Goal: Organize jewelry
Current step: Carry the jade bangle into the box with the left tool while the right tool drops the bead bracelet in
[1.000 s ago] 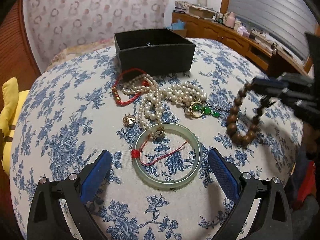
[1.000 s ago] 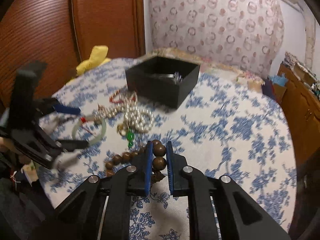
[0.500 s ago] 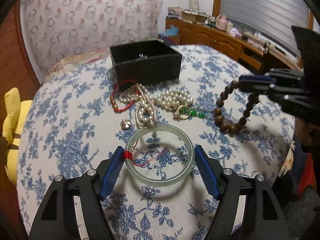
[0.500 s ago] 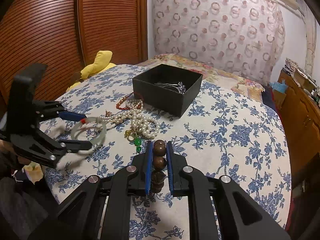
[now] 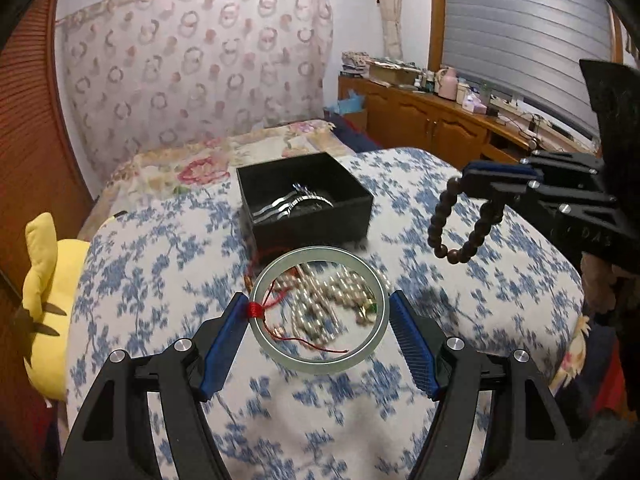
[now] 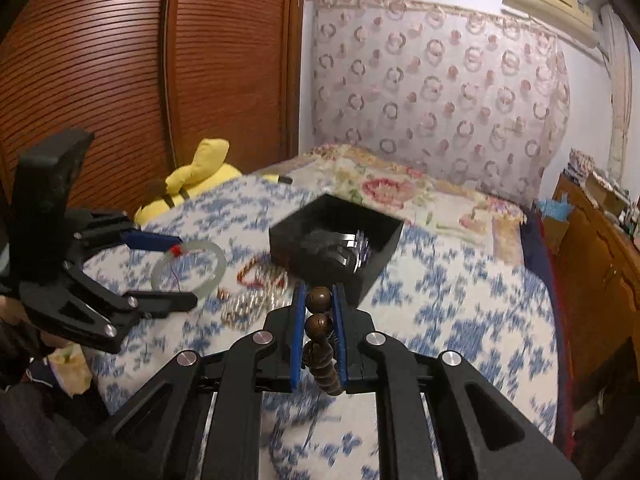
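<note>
My left gripper (image 5: 320, 312) is shut on a pale green jade bangle (image 5: 276, 354) with a red cord tied to it, and holds it in the air above the table. The bangle also shows in the right wrist view (image 6: 218, 270). My right gripper (image 6: 318, 300) is shut on a brown wooden bead bracelet (image 6: 319, 322), which hangs from it in the left wrist view (image 5: 438, 220). A black open box (image 5: 308, 224) with silver pieces inside stands on the blue-flowered tablecloth (image 5: 160, 280). A pearl necklace (image 5: 324, 296) lies under the bangle.
A red cord bracelet (image 6: 256, 274) lies by the box (image 6: 372, 264). A yellow plush toy (image 5: 44, 280) sits off the table's left edge. A bed with a floral cover (image 6: 400, 192) lies behind the table; wooden cabinets (image 5: 432, 124) stand at the right.
My left gripper has closed on the jade bangle and lifted it off the table. My right gripper has risen higher with the bead bracelet, toward the box.
</note>
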`<state>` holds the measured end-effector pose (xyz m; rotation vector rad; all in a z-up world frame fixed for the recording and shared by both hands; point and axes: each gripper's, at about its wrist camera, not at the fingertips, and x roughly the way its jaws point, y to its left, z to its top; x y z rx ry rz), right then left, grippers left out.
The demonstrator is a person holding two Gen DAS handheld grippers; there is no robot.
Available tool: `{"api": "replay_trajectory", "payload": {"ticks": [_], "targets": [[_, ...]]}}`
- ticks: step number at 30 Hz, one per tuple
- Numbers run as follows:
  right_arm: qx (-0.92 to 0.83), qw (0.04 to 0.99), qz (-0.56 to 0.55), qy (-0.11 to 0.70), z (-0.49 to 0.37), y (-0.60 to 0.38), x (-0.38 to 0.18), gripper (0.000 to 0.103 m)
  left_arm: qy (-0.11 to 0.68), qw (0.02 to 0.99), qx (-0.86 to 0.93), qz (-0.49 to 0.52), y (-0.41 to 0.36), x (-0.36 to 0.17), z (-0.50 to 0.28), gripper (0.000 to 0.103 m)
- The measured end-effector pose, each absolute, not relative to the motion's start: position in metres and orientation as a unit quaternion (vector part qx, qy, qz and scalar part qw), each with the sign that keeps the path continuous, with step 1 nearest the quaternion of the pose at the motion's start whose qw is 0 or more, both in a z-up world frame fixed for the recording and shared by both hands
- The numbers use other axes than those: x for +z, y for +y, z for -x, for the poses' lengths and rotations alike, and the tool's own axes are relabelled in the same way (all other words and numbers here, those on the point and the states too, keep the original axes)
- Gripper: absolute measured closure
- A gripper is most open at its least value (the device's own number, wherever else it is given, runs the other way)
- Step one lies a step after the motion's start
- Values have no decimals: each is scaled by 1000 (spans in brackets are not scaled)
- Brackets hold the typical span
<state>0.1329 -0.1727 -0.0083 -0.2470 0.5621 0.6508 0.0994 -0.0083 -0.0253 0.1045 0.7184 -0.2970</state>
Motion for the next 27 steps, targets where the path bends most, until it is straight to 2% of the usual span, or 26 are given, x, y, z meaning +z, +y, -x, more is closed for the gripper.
{"api": "replay_trajectory", "payload": {"ticks": [15,27], "targets": [[339,902,121,239,-221,-140,22,88,334,933,-133,-21,10,-12,-181,34],[352,884,116,286,-283,-125,-20,88,344,928,-143,-9,11,-18,-237,34]]}}
